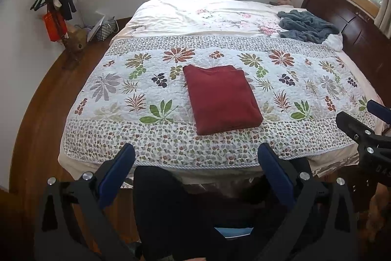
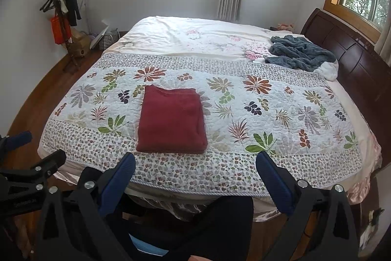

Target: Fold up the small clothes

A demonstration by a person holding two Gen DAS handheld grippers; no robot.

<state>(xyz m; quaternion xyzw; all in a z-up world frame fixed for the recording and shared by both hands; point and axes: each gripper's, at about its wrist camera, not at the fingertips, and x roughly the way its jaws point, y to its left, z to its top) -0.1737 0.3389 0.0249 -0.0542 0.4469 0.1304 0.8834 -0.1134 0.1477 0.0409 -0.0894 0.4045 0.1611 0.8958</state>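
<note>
A dark red garment lies folded into a neat rectangle on the floral quilt, near the bed's front edge. My left gripper hangs open, back from the bed's edge and just short of the garment, with nothing between its blue pads. My right gripper is open too, empty, held off the front edge to the right of the garment. Each gripper shows at the other view's side: the right one and the left one.
A crumpled grey-blue blanket lies at the far right by the dark wooden headboard. A coat rack with clothes and a basket stand by the left wall. The person's dark-clad legs are below the grippers.
</note>
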